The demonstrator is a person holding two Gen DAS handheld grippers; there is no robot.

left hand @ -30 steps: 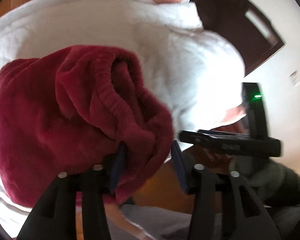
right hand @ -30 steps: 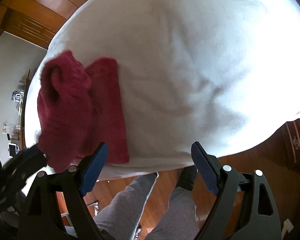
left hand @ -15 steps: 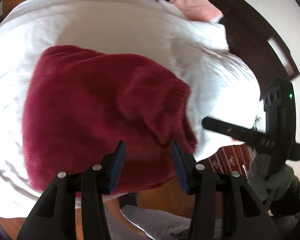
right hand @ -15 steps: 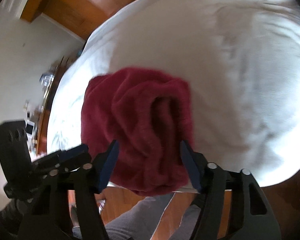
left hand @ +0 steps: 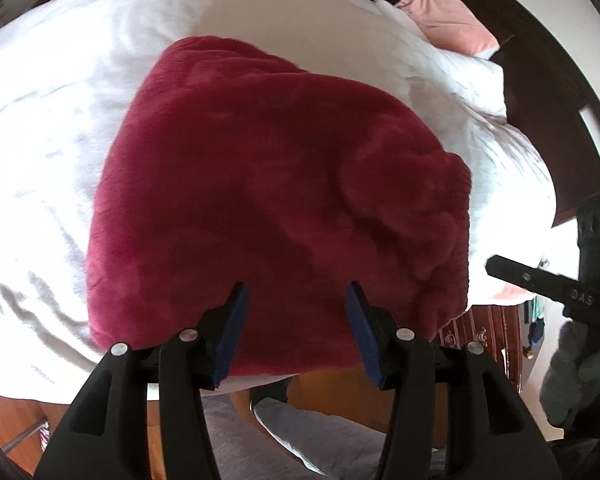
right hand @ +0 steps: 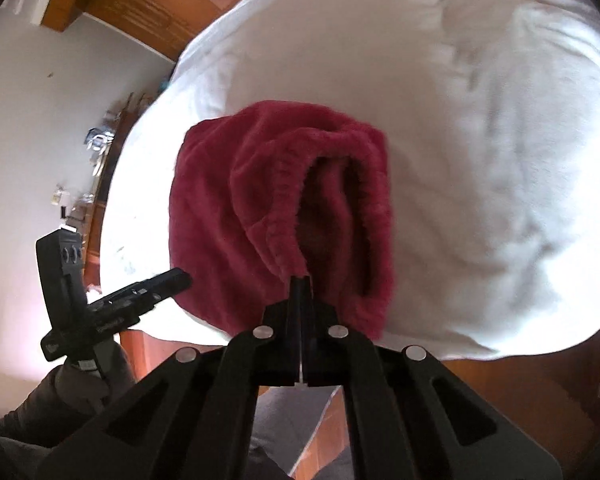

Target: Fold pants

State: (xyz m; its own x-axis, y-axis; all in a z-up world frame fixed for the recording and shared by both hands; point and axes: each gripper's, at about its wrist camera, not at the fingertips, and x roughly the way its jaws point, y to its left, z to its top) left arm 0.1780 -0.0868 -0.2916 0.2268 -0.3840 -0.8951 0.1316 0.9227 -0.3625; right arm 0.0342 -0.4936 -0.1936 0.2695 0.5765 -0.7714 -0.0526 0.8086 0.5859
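So the dark red fleece pants (left hand: 268,200) are bunched in a thick folded pile on the white bedding (left hand: 44,128), right at the near edge of the bed. The right gripper (right hand: 301,280) is clamped fully together, and its tips sit right at the elastic waistband (right hand: 288,184), looks like it's pinching that edge. The left gripper (left hand: 296,312) hangs over the pile with its jaws partway apart and opening, blue pads (left hand: 230,330) gripping nothing. Pink pillow (left hand: 444,16) up by the headboard.
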